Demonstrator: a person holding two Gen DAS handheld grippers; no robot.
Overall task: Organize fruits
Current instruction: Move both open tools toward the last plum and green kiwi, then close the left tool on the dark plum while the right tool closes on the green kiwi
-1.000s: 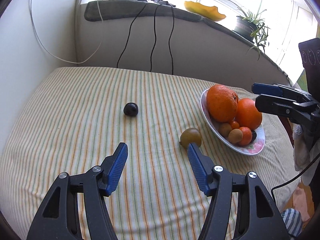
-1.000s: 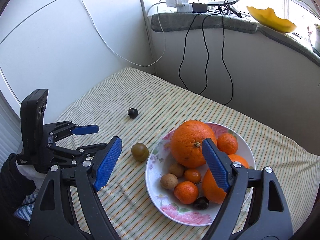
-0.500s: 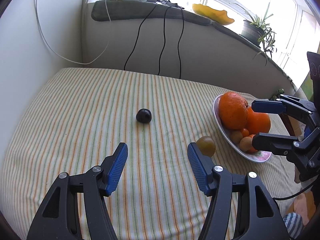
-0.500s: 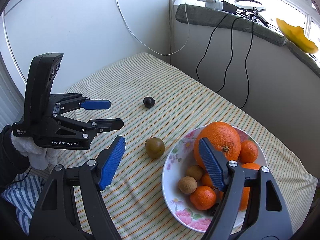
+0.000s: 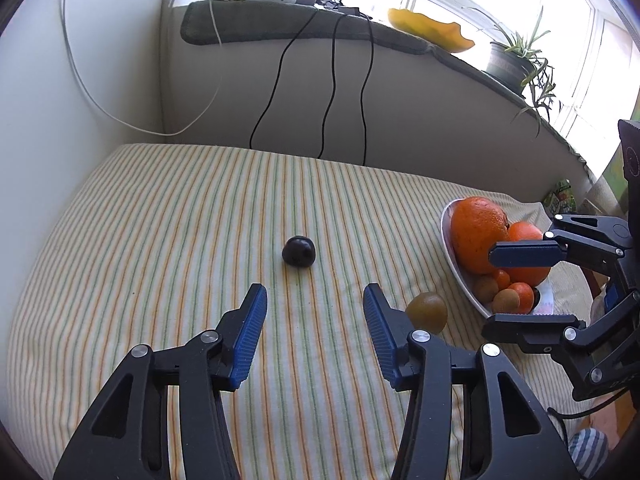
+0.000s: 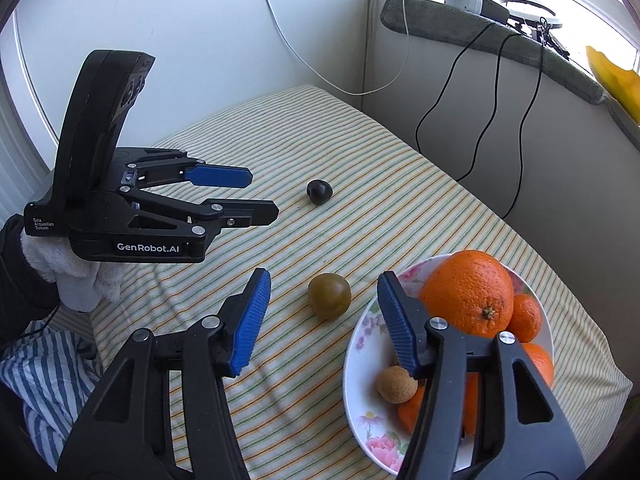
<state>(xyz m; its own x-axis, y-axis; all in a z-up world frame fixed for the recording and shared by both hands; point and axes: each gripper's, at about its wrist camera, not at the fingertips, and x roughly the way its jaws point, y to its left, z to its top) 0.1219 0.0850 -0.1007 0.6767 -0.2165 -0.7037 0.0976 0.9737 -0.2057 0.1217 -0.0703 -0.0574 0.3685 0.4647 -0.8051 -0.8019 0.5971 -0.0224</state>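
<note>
Left wrist view: my left gripper (image 5: 312, 300) hovers over the striped tablecloth (image 5: 160, 240), jaws apart with nothing between them — they have just been closing. The dark plum (image 5: 299, 251) sits on the cloth ahead of my fingertips, apart from them. The greenish-brown fruit (image 5: 427, 313) lies just beside my right-hand finger, near the floral bowl (image 5: 456, 260) piled with a big orange (image 5: 478, 232) and small fruits. My right gripper (image 5: 508, 288) shows at the frame's right edge, in front of the bowl.

Right wrist view: my right gripper (image 6: 324, 304) is released too, jaws just been closing, the greenish-brown fruit (image 6: 329, 295) seen between the tips, untouched. Bowl (image 6: 360, 344) to the right, plum (image 6: 319, 191) farther off, left gripper (image 6: 260, 196) on the left, held by a gloved hand (image 6: 72, 276).
</note>
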